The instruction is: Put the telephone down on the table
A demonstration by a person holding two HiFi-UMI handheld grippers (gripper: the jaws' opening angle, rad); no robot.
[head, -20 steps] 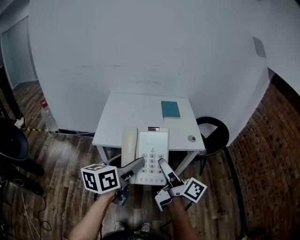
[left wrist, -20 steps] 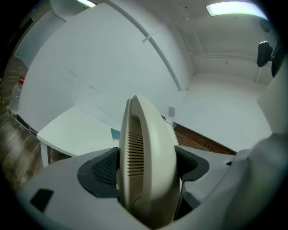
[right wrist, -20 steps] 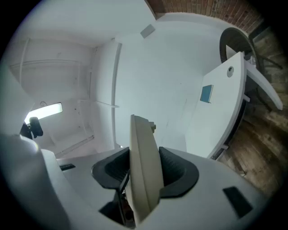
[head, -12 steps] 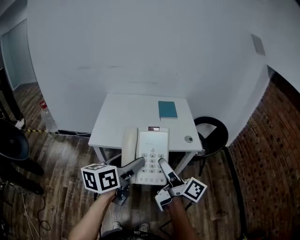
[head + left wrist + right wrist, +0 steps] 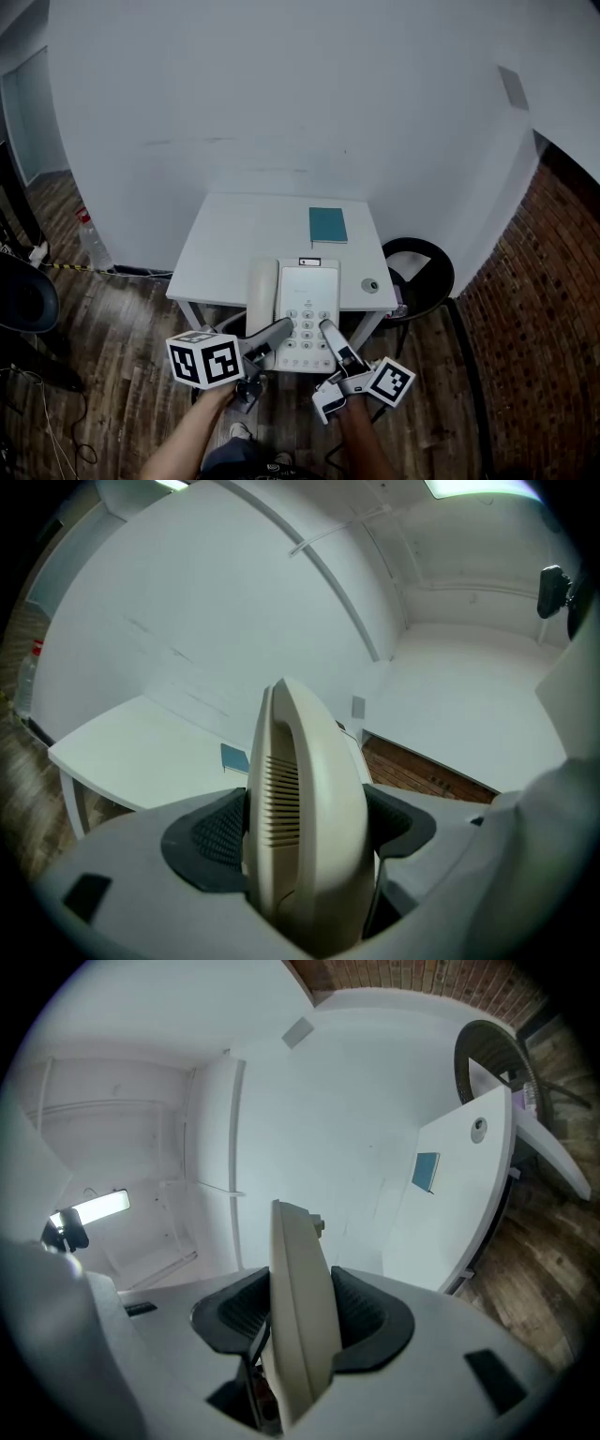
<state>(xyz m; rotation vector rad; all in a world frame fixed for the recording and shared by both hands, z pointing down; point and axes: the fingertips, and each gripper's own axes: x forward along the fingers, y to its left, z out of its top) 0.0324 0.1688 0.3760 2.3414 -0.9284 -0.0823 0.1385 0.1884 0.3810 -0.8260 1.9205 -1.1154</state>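
Over the near edge of the table (image 5: pixel 244 234), the telephone (image 5: pixel 302 314) is clamped by the left gripper (image 5: pixel 272 336) and right gripper (image 5: pixel 330 336); if lowered here, it could be tipped off

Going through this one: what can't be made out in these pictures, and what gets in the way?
- Head view: whether the telephone rests on the table or hangs over its near edge; the phone's own body covers the gap.
- Head view: the small round thing by the table's right edge is too small to name.
- Left gripper view: the handset fills the middle and hides the keypad.
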